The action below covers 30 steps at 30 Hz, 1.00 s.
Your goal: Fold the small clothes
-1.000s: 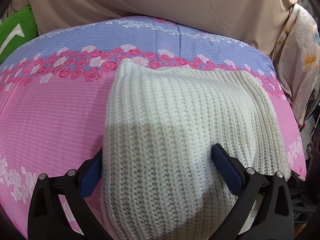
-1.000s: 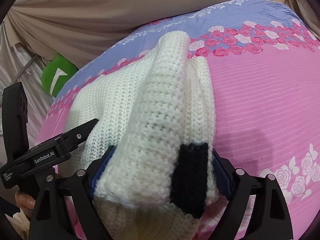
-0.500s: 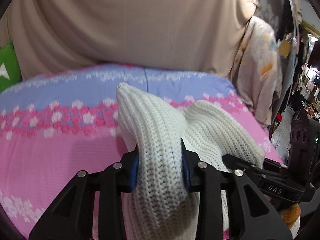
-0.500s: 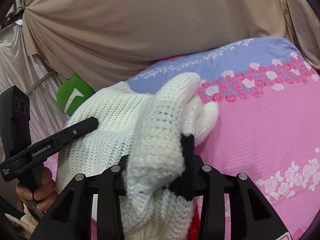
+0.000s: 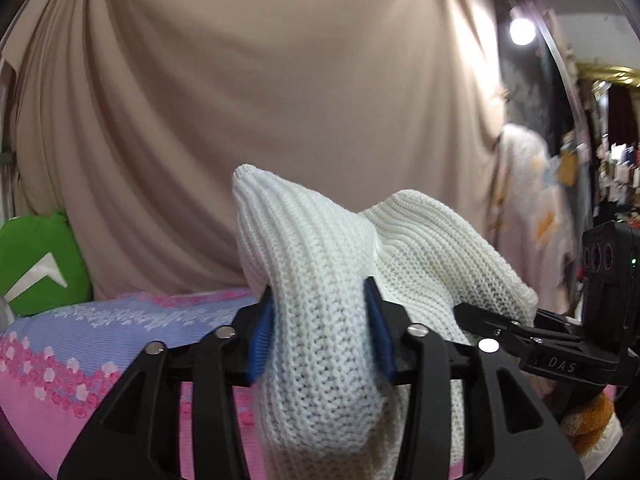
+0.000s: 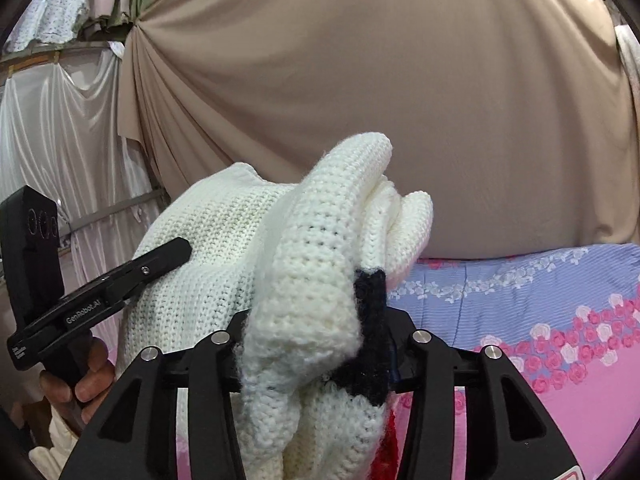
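A white knitted sweater is held up off the bed by both grippers. My left gripper is shut on a bunched fold of it, between the blue pads. My right gripper is shut on another thick fold of the sweater, which has a black knitted patch and a bit of red below. The left gripper also shows in the right wrist view, held by a hand. The right gripper shows at the right of the left wrist view.
The bed has a pink and lilac sheet with rose bands, also low in the left wrist view. A beige curtain hangs behind. A green cushion sits at far left. Hanging clothes are at right.
Both grippers closed on the sweater and lifted it off the bed; the views tilted up toward the curtain.
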Tool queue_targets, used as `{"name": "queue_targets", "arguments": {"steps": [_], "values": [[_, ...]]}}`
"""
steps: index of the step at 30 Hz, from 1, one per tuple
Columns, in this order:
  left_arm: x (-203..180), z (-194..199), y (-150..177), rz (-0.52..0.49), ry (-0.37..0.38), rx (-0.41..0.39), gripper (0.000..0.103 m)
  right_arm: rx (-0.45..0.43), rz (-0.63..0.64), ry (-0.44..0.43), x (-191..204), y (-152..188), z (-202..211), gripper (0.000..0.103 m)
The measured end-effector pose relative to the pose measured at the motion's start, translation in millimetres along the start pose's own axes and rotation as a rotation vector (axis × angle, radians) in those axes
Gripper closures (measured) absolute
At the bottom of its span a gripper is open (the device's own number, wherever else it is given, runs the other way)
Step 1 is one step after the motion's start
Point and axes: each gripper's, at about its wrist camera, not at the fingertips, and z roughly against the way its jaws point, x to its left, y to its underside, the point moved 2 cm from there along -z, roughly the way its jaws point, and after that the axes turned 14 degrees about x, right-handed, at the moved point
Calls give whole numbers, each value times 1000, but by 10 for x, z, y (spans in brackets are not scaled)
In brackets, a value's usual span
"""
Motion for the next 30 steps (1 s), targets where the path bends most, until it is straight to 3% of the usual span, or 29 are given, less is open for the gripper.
{"name": "queue_targets", "arguments": {"steps": [1, 3, 5, 7, 11, 13, 15, 19, 23, 26, 30], "values": [[132, -240, 67, 12, -33, 40, 44, 65, -37, -12, -116, 61, -313, 39], [415, -826, 342, 47, -108, 168, 40, 219, -145, 33, -445, 329, -963, 38], [678, -1264, 704, 97, -200, 304, 43, 315, -204, 157, -691, 642, -1269, 56], [889, -1386, 1005, 157, -184, 386, 45, 275, -216, 132, -712, 741, -1145, 56], [965, -1191, 1131, 200, -128, 386, 45, 181, -102, 203, -384, 492, -826, 55], [898, -1182, 1063, 197, -102, 385, 45, 187, -43, 205, -209, 364, -866, 56], [803, -1266, 1046, 186, -103, 413, 44, 231, 11, 244, -104, 334, -1077, 56], [804, -1495, 1243, 169, -163, 490, 41, 391, 72, 398, -283, 748, -1608, 59], [803, -1496, 1343, 165, -193, 481, 37, 346, -6, 325, -353, 771, -1428, 59], [763, -1415, 1300, 164, -218, 460, 37, 273, 4, 333, -222, 684, -1155, 58], [692, -1339, 1350, 180, -238, 457, 36, 329, 2, 366, -255, 824, -1295, 54]]}}
